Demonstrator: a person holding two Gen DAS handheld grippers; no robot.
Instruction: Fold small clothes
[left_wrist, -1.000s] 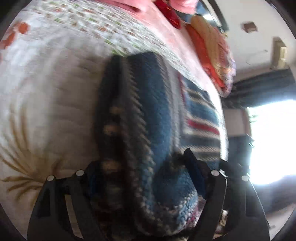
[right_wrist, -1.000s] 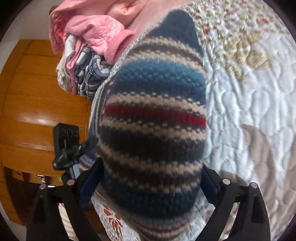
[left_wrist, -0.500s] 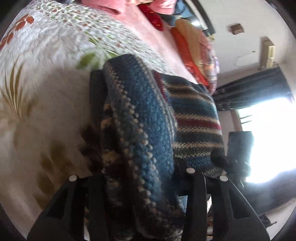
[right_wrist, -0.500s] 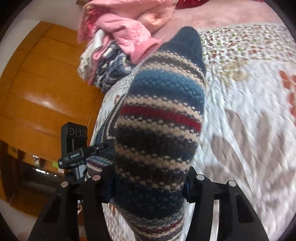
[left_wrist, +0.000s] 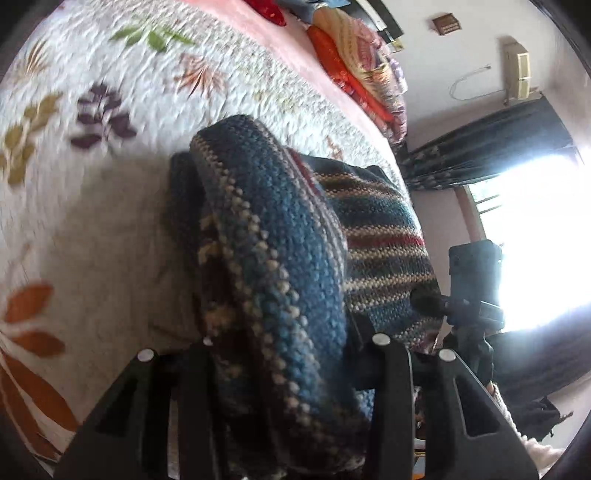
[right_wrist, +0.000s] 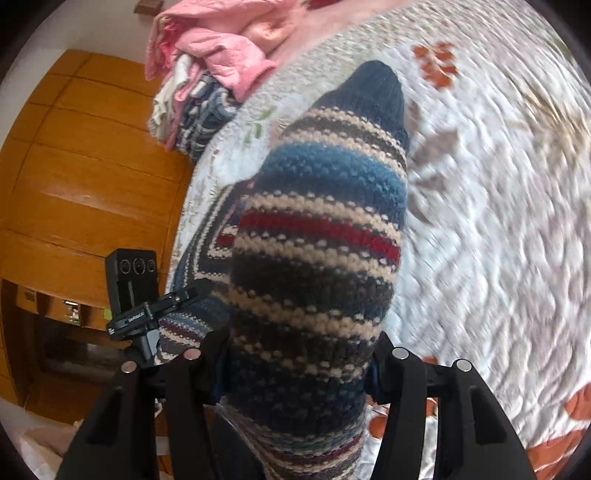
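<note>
A thick knitted garment with blue, cream, red and dark stripes (left_wrist: 288, 266) fills the middle of both views. My left gripper (left_wrist: 288, 350) is shut on one bunched edge of it, held above the floral quilt (left_wrist: 92, 184). In the right wrist view the same striped knit (right_wrist: 325, 236) rises between the fingers, and my right gripper (right_wrist: 299, 354) is shut on its lower end. The cloth hangs in a fold between both grippers. The other gripper's camera block (right_wrist: 135, 280) shows at the left of the right wrist view.
A heap of pink and plaid clothes (right_wrist: 207, 62) lies at the bed's far corner. Orange and patterned pillows (left_wrist: 354, 74) sit at the head. A wooden wardrobe (right_wrist: 74, 166) stands beside the bed, and a bright window with dark curtains (left_wrist: 517, 221) is at the right.
Both grippers have closed tighter on the striped knit and lifted it. The quilt pattern has slid past underneath, and the garment now stands more bunched and upright between the fingers.
</note>
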